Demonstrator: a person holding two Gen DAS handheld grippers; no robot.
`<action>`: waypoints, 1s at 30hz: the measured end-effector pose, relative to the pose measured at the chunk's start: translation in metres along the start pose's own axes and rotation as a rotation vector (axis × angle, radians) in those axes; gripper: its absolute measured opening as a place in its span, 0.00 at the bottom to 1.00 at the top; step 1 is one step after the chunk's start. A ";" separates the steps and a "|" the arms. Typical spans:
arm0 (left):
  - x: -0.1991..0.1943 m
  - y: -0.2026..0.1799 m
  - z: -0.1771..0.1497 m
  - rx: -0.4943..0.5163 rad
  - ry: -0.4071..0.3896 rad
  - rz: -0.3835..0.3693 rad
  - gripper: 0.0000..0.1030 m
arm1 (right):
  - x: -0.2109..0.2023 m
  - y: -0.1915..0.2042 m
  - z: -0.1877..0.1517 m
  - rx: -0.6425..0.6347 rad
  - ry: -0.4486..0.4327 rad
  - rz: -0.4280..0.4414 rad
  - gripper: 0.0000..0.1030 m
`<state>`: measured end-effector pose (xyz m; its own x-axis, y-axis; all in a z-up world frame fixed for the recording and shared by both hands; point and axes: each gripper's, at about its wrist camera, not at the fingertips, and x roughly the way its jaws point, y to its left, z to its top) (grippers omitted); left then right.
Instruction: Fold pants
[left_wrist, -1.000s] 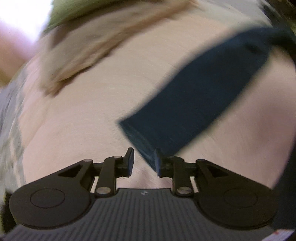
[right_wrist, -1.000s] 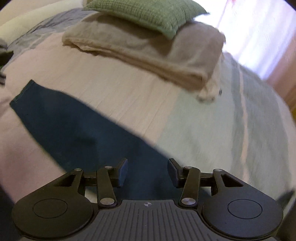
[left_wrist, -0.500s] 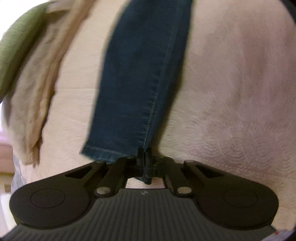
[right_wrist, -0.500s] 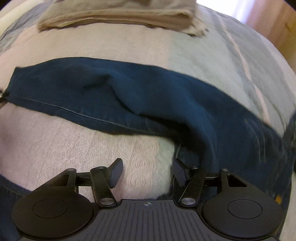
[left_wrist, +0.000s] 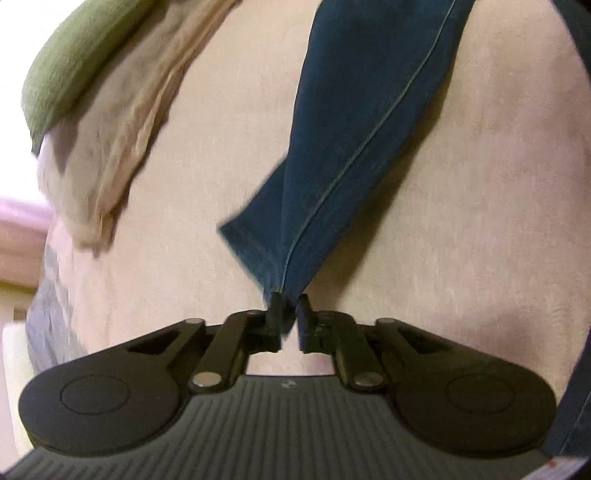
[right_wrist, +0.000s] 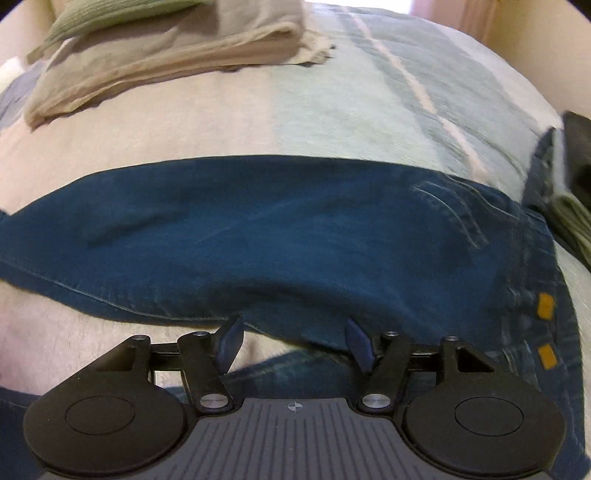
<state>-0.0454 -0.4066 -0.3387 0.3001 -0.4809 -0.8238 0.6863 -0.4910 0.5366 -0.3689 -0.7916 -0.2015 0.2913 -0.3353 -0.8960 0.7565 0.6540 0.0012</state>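
The left gripper (left_wrist: 289, 314) pinches the hem of the jeans (left_wrist: 354, 122), whose leg runs off the frame's top; its view is blurred. Only the right view shows the waistband at right, with the right gripper (right_wrist: 295, 341) spread wide over the bedspread (right_wrist: 207, 122).

I see pants (right_wrist: 280, 229) of matt blue denim cloth, a bedspread (right_wrist: 207, 122) of soft quilted fabric, and both grippers in matt black plastic with shiny metal pivot pins (right_wrist: 373, 400).
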 end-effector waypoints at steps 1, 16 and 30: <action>0.000 0.002 -0.005 -0.016 0.023 0.001 0.10 | -0.002 -0.003 -0.003 0.010 0.009 -0.014 0.57; -0.050 0.039 0.066 -0.350 -0.010 -0.077 0.19 | -0.076 -0.131 -0.024 0.254 -0.066 -0.151 0.57; -0.027 -0.015 0.172 -0.465 0.121 -0.055 0.27 | 0.043 -0.284 0.031 0.257 0.002 0.005 0.24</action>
<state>-0.1775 -0.5107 -0.2931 0.3113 -0.3617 -0.8788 0.9184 -0.1232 0.3760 -0.5531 -1.0129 -0.2268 0.2947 -0.3309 -0.8965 0.8788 0.4622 0.1183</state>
